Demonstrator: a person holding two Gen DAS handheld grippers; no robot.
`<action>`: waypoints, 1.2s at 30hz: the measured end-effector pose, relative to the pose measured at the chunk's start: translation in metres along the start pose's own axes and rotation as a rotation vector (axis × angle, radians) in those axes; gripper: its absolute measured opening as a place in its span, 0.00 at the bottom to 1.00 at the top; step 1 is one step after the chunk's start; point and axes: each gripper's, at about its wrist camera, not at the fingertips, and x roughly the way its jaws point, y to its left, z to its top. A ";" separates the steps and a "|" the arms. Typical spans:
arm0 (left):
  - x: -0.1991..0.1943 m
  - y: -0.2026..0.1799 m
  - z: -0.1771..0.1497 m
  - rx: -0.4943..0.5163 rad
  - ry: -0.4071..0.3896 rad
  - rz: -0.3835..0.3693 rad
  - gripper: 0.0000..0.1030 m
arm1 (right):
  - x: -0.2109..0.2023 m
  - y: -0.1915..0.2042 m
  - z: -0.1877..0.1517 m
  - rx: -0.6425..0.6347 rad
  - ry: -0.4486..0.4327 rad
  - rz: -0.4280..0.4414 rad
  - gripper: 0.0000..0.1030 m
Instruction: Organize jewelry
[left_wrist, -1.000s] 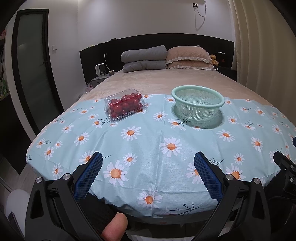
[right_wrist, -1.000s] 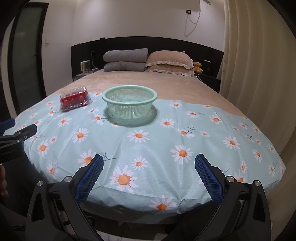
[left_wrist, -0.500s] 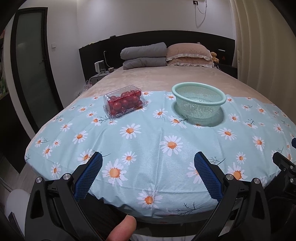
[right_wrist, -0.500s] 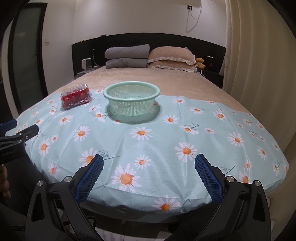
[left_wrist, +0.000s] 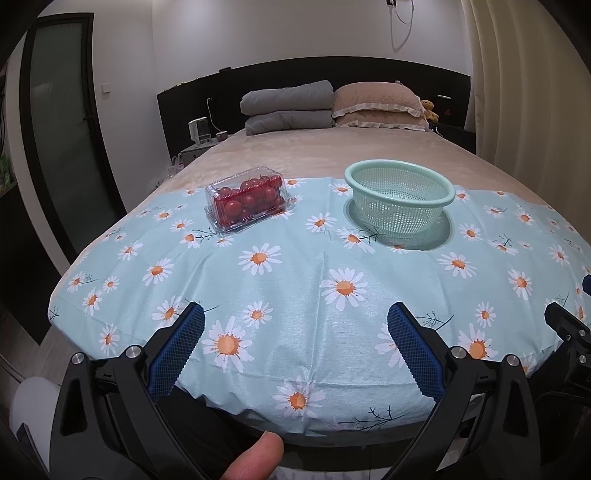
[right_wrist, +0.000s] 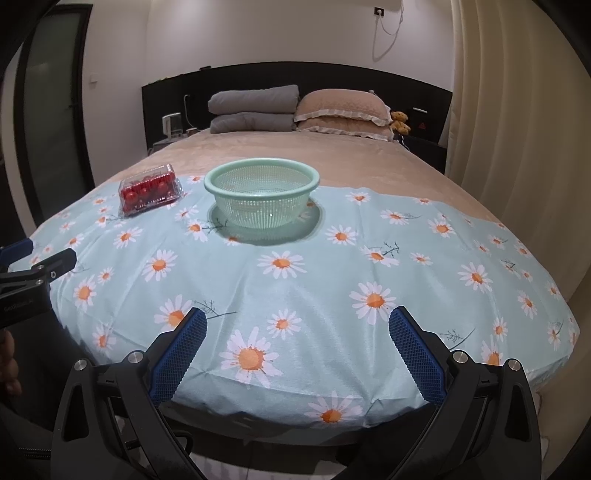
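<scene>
A clear plastic box of red cherry tomatoes (left_wrist: 248, 199) lies on the daisy-print cloth (left_wrist: 295, 280) over the foot of the bed; it also shows in the right wrist view (right_wrist: 149, 192). A mint-green mesh basket (left_wrist: 399, 195) stands to its right, empty, and shows in the right wrist view (right_wrist: 261, 195). No jewelry is in view. My left gripper (left_wrist: 295, 321) is open and empty above the cloth's near edge. My right gripper (right_wrist: 297, 325) is open and empty, also at the near edge.
Grey folded blankets (left_wrist: 286, 107) and tan pillows (left_wrist: 376, 105) lie at the headboard. A nightstand with small items (left_wrist: 199, 136) stands at the left. A curtain (right_wrist: 517, 147) hangs at the right. A dark door (left_wrist: 62, 129) is at the left. The left gripper's tip (right_wrist: 37, 269) shows at the right wrist view's left edge.
Both grippers have risen and tilted slightly, so the bed sits lower in both views. Both stay open. The box and basket have not moved.
</scene>
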 end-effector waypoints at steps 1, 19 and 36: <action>0.000 -0.001 0.000 0.000 0.001 0.000 0.94 | 0.000 0.000 0.000 0.000 0.001 0.001 0.92; 0.003 -0.005 -0.001 0.007 0.013 -0.003 0.94 | 0.004 -0.003 -0.003 0.006 0.008 0.010 0.92; -0.002 -0.006 -0.002 0.004 0.006 -0.004 0.94 | -0.004 -0.001 -0.004 -0.002 -0.005 0.010 0.92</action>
